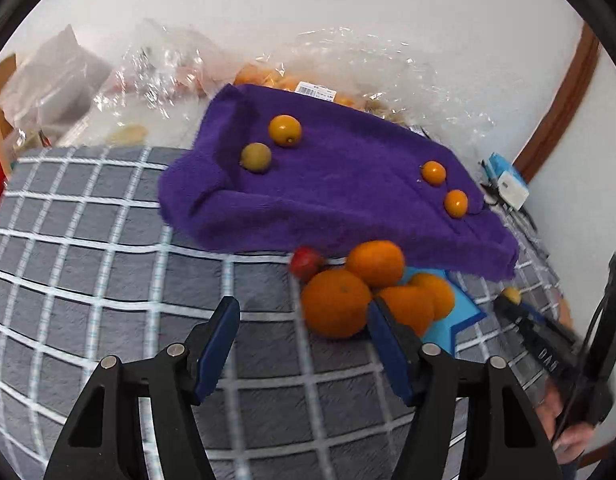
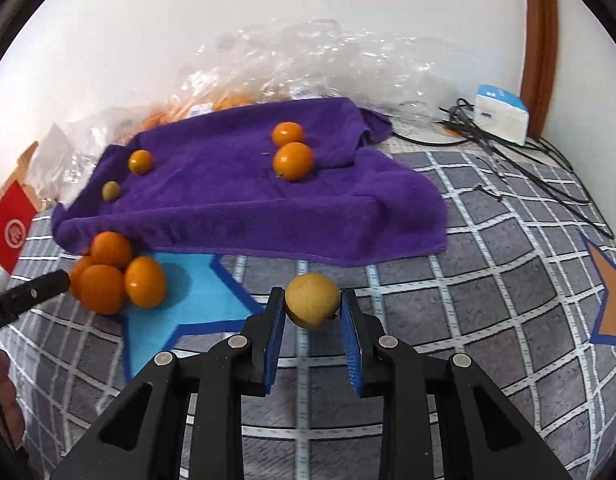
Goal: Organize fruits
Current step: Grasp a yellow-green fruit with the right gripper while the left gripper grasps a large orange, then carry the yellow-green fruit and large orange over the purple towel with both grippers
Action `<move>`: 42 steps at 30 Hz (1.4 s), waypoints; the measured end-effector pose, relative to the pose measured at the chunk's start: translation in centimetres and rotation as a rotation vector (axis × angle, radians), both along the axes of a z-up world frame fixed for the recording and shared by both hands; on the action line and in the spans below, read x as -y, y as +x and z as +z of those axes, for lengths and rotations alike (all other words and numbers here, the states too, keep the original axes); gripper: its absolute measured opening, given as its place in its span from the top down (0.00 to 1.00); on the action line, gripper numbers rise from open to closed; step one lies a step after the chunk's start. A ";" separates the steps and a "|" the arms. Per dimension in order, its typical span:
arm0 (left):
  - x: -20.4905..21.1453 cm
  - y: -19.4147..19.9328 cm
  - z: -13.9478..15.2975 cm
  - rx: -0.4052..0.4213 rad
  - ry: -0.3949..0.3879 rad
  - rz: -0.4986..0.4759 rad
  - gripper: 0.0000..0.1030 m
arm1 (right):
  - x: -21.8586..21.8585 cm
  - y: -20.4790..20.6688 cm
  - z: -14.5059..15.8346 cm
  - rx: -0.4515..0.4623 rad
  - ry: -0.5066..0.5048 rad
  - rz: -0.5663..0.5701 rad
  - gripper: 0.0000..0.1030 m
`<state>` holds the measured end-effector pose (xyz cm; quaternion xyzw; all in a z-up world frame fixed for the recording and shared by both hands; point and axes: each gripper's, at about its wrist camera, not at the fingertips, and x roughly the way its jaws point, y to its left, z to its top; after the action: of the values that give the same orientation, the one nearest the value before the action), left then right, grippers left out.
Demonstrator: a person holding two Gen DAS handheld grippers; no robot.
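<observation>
Barcode label unreadable; right gripper jaws clamping yellow fruit, left gripper jaws wide.

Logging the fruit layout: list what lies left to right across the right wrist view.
Red box → pile of oranges → purple towel → yellowish fruit held in the right hand-held gripper → white and blue box → orange star.
</observation>
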<state>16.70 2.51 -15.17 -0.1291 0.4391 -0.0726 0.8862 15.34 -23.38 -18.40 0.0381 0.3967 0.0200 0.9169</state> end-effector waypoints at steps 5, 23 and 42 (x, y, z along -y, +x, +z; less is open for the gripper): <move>0.6 0.8 -0.7 0.007 -0.038 0.005 0.51 | 0.8 0.3 -0.2 -0.013 0.007 -0.016 0.73; -1.8 -1.0 -1.1 0.032 0.105 -0.009 0.56 | 0.1 0.1 -0.4 -0.015 -0.032 0.001 0.73; -3.0 -2.5 -0.1 0.133 0.093 0.088 0.62 | 0.2 0.0 -0.2 0.003 -0.015 0.013 0.73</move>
<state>14.19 5.54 -15.30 -0.1019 0.3763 -0.0216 0.9206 15.35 -23.59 -18.58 0.0287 0.3957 0.0231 0.9177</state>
